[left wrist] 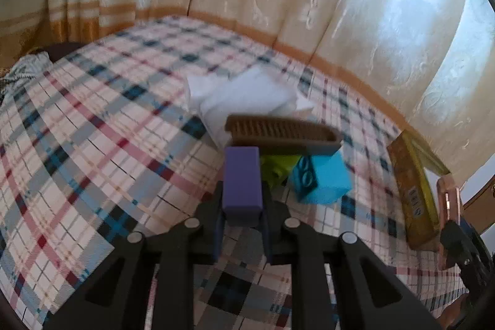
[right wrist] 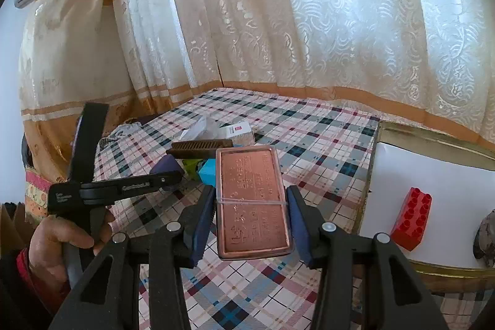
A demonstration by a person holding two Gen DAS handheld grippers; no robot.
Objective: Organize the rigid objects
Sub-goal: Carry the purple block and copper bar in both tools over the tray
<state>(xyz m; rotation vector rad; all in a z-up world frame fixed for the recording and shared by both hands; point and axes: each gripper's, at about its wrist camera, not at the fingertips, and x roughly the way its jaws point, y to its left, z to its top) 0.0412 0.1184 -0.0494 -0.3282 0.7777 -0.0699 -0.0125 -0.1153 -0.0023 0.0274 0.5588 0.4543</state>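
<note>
Above the plaid-covered bed (left wrist: 92, 119), the left gripper (left wrist: 243, 215) is closed on a purple rectangular block (left wrist: 242, 184), held clear of the cloth. Just beyond it lie a brown ribbed comb (left wrist: 278, 133), a lime-green toy brick (left wrist: 275, 167) and a cyan studded brick (left wrist: 321, 178), bunched together near a white tissue pack (left wrist: 247, 95). The right gripper (right wrist: 252, 218) clamps a flat copper-coloured tin (right wrist: 252, 200) between its blue pads (right wrist: 201, 218), off the bed. To its right, a red studded brick (right wrist: 411, 218) rests inside a gold-rimmed white box (right wrist: 433, 172).
</note>
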